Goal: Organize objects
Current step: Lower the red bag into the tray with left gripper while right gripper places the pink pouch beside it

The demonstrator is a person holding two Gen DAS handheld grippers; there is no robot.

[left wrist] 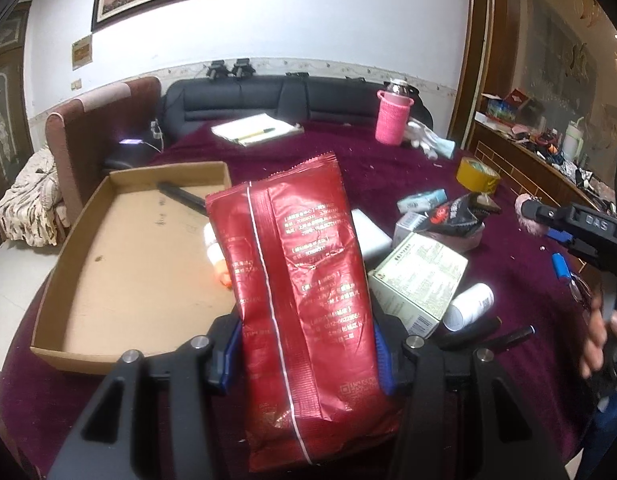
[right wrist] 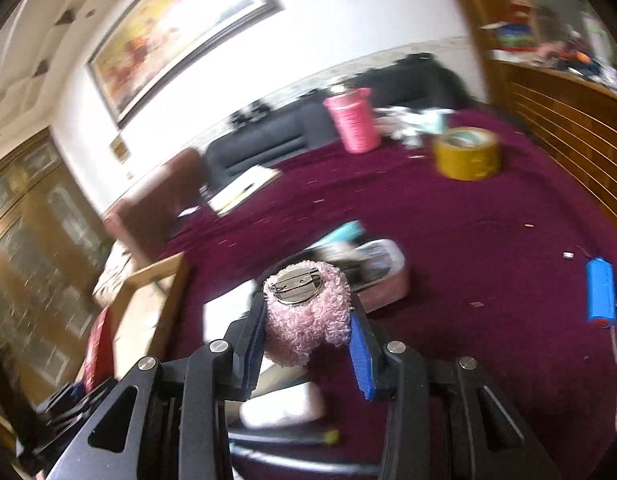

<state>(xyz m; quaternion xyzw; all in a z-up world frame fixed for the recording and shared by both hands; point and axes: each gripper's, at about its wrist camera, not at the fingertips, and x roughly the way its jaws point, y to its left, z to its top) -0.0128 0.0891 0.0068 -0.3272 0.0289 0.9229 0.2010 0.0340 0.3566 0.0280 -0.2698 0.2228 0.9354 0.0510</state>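
The left gripper (left wrist: pixel 306 350) clamps a red foil pouch (left wrist: pixel 304 280) upright, at 3 o'clock of the cardboard tray (left wrist: pixel 88 240). The right gripper (right wrist: pixel 308 332) pinches a pink fuzzy brooch (right wrist: pixel 306 312), its metal pin-back facing up, above the maroon tablecloth (right wrist: pixel 488 240). At 1 o'clock beyond sits yellow tape (right wrist: pixel 468 154), the pink-sleeved bottle (right wrist: pixel 352 122) farther.

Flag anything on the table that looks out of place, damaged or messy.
The black snack wrapper lies torn open on the pile of boxes. Small pale crumbs speckle the maroon tablecloth. A white bottle lies tipped on its side.
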